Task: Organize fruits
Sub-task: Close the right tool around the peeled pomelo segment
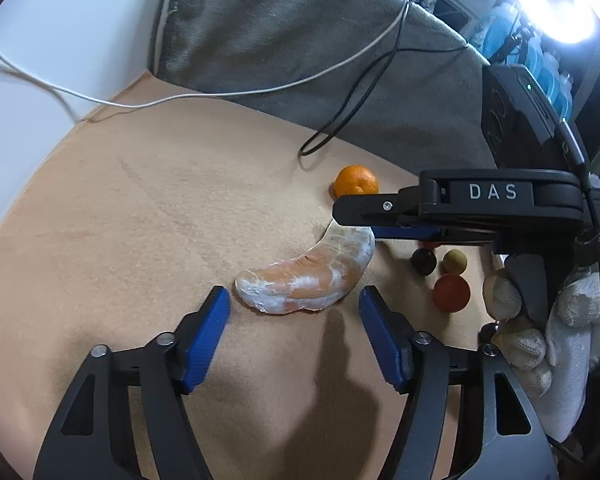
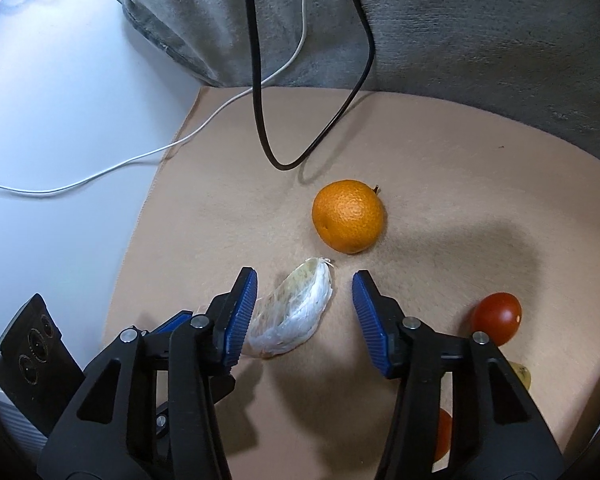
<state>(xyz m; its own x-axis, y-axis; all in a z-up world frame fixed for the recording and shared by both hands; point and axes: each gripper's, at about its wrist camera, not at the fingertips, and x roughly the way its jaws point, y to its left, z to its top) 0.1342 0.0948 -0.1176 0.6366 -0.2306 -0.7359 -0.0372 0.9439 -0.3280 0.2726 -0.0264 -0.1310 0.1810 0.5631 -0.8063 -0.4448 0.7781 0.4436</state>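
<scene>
A peeled citrus segment [image 1: 312, 276] [image 2: 296, 312], pale orange under white pith, lies on the tan mat [image 1: 140, 220]. My left gripper [image 1: 294, 304] is open, its blue pads on either side of the segment's near end without pressing it. From the right, my right gripper [image 1: 356, 224] [image 2: 304, 300] straddles the far end. It is open: the left pad is against the segment and the right pad stands clear. A whole mandarin [image 1: 356, 180] [image 2: 348, 216] sits just beyond.
Small round fruits lie to the right: a dark one [image 1: 423, 261], an olive one [image 1: 455, 261] and a red one [image 1: 451, 292] [image 2: 496, 316]. A grey blanket [image 1: 300, 40] borders the mat's far side. A white cable [image 1: 180, 98] and a black cable [image 2: 280, 160] trail onto the mat. A gloved hand [image 1: 540, 320] holds the right gripper.
</scene>
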